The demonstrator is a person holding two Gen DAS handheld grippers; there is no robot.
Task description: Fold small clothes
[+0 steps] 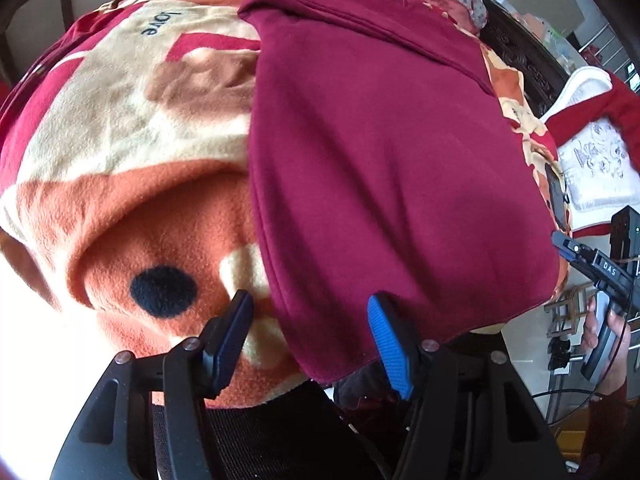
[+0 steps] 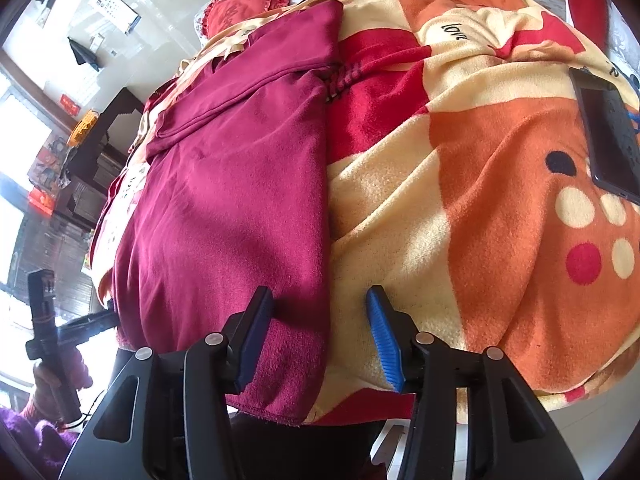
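Maroon garment (image 1: pixel 384 168) x1, fleece blanket (image 1: pixel 120 168) x1, 2 grippers

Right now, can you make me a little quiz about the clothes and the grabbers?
1. True or false: the maroon garment lies on a patterned blanket.
2. What dark flat gadget rests on the blanket? A phone, B book, C remote.
3. The left gripper and right gripper each straddle which end of the garment, near or far?

Key: 1 true; 2 A; 3 near, at its two near corners, jaws open.
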